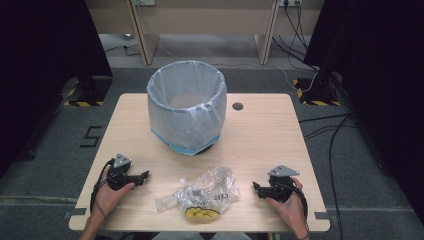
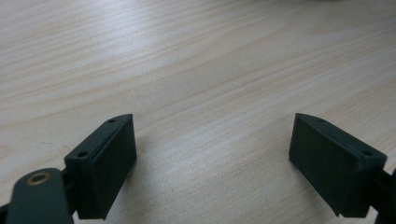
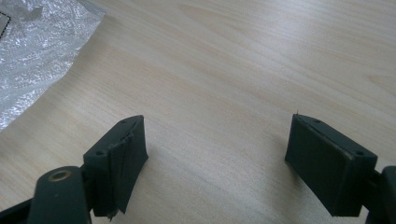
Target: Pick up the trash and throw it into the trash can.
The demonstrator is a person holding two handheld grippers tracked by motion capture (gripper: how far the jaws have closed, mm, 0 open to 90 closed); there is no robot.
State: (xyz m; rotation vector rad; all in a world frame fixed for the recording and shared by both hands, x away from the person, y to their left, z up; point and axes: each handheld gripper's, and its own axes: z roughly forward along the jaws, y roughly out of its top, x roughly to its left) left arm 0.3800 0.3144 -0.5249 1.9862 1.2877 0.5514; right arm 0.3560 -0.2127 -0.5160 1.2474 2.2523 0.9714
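Both hands rest on the near table point(image 1: 260, 135). The left gripper point(image 1: 142, 176) and right gripper point(image 1: 256, 187) point inward, jaws apart, empty, flanking the crumpled bag point(image 1: 205, 192). The lined bin point(image 1: 186, 105) stands far.

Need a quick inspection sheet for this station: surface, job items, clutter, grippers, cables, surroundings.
Surface: light wood table, bare apart from the items below; small dark hole near the far edge.
Job's things: bin lined with a pale bag, upright, far centre; crumpled clear plastic bag with something yellow inside, near edge between the grippers.
Clutter: nothing seen.
Grippers: left gripper and right gripper both open, empty, held low at the table.
Cables: one trails from each gripper; several on the floor, right and far side.
Surroundings: grey floor, black curtains, striped tape, wooden furniture behind.
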